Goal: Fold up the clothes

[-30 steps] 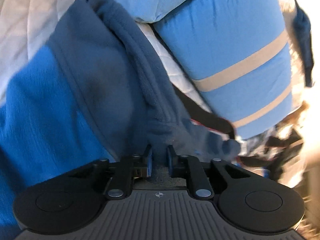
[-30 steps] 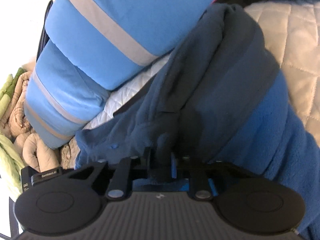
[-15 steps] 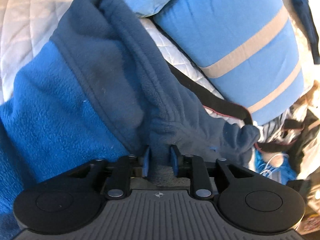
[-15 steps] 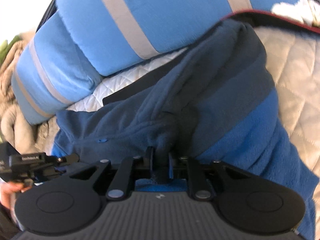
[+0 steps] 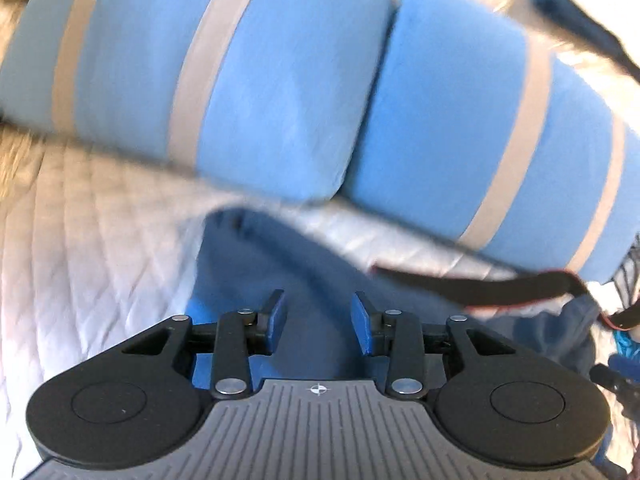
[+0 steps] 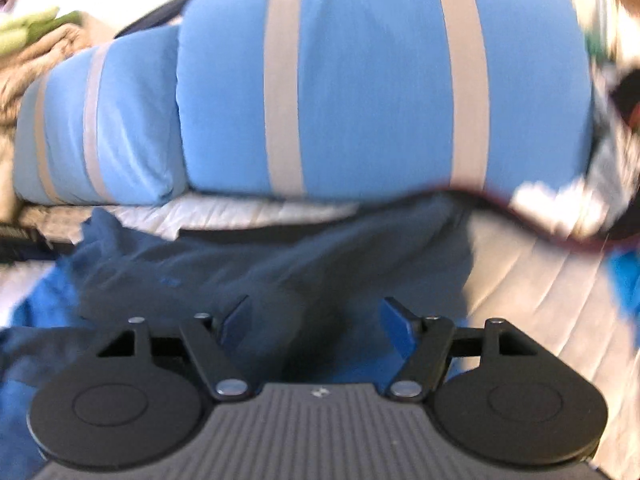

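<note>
A white quilted bed (image 5: 80, 248) carries two light-blue striped pillows (image 6: 380, 92) along its far side. The dark blue fleece garment (image 6: 280, 264) lies on the quilt just before the pillows, directly under and ahead of both grippers. The left gripper (image 5: 318, 322) and right gripper (image 6: 316, 320) each have their fingers apart, clamping nothing, equally near the fleece.

A white quilted bed cover (image 5: 80, 248) carries everything here. A dark and bright blue fleece garment (image 6: 280, 264) lies spread on its near part, and two light blue pillows with grey stripes (image 6: 360, 88) rest side by side along the far edge. At the far left in the right wrist view, beige and green fabric (image 6: 36, 40) is bunched beside the pillows, too blurred to identify.
</note>
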Action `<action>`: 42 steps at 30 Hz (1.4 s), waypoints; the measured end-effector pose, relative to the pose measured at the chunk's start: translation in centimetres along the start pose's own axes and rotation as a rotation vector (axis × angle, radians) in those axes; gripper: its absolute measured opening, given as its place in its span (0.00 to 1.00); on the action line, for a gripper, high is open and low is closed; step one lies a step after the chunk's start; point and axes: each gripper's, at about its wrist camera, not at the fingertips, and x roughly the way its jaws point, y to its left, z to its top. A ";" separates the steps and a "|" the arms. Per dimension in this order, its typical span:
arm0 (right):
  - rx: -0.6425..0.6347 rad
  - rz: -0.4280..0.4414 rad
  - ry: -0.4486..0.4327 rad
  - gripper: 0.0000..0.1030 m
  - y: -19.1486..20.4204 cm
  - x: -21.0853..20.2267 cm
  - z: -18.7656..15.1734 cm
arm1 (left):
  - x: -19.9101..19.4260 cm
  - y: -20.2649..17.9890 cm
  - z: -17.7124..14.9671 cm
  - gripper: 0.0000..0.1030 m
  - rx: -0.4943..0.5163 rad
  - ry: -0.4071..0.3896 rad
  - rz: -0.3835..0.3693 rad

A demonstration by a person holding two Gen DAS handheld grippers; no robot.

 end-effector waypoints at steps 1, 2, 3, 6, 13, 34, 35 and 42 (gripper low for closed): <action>-0.020 -0.015 -0.018 0.75 0.2 0.3 0.4 | 0.4 -0.4 0.3 0.37 0.016 -0.012 -0.001; -0.040 -0.031 -0.035 0.69 0.3 0.7 0.7 | 0.9 -0.7 0.5 0.38 0.033 -0.025 -0.002; -0.060 -0.046 -0.053 0.60 0.5 1.0 1.1 | 1.3 -1.1 0.8 0.38 0.049 -0.037 -0.003; -0.104 -0.081 -0.099 0.51 0.9 2.4 2.4 | 2.7 -2.1 1.6 0.39 0.098 -0.074 -0.006; -0.131 -0.057 -0.032 0.37 -0.5 7.5 4.8 | 6.5 -3.0 2.3 0.38 0.196 -0.073 0.064; 0.177 -0.010 0.024 0.23 -7.2 7.5 -1.0 | 4.7 1.4 0.8 0.36 0.151 -0.080 0.112; 0.196 0.003 0.023 0.23 -7.5 7.5 -1.0 | 4.7 1.5 0.8 0.36 0.143 -0.082 0.103; 0.129 -0.036 -0.018 0.25 -6.1 6.5 -0.6 | 4.7 2.0 0.1 0.37 0.165 -0.115 0.075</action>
